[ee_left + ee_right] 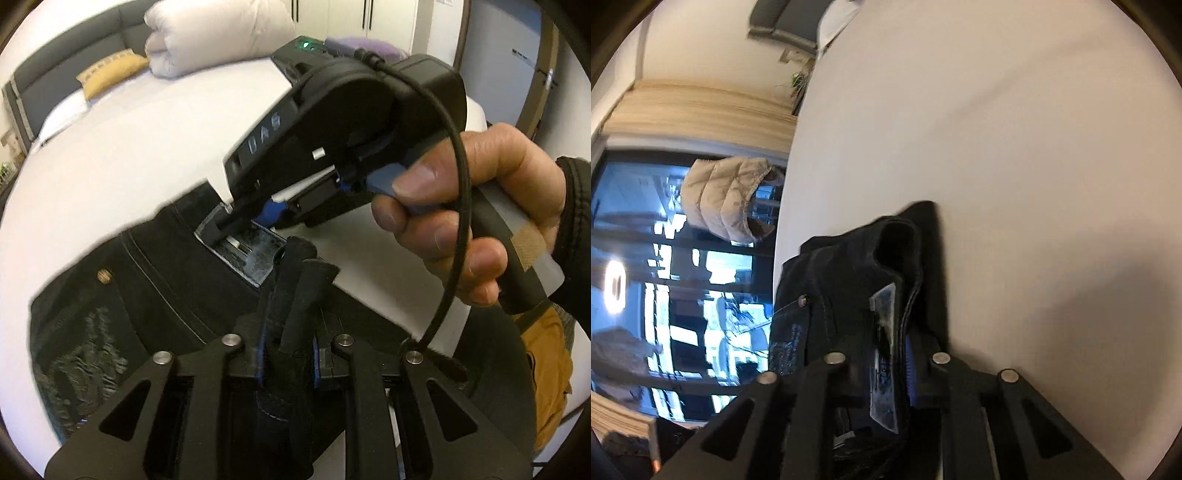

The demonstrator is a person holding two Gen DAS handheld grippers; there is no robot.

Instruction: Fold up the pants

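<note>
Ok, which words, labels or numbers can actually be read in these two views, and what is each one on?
"DAS": pale letters on the black right tongs' body.
Blue-printed label inside the black pants' waistband: too blurred to read.
Blue print on the pants' dark hanging tag: too blurred to read.

place: home bedroom | bed (147,147) with white sheet fills the scene | grey padded headboard (74,62) far left | yellow pillow (110,70) and folded white duvet (214,33) at far end | wardrobe doors (351,14) beyond | large window (683,277), beige curtain (701,107)
</note>
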